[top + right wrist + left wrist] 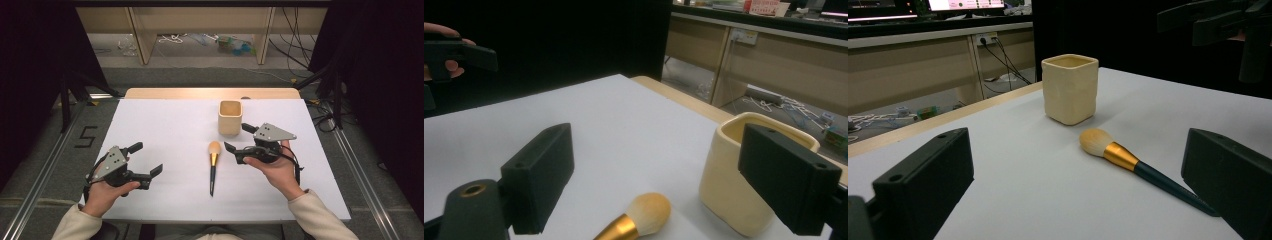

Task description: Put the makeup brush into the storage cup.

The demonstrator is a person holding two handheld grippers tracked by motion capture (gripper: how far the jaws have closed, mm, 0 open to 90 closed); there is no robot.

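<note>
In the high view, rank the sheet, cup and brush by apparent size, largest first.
1. Sheet, by far the largest.
2. Cup and brush: unsure; the brush is longer but thin, the cup bulkier.

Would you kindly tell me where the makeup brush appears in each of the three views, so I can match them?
High view: the makeup brush lies mid-table, bristles toward the cream cup.
Left gripper view: the brush lies right of centre, bristles just in front of the cup.
Right gripper view: its bristle head sits at the bottom edge, left of the cup.
Shared landmark: the cream cup.
</note>
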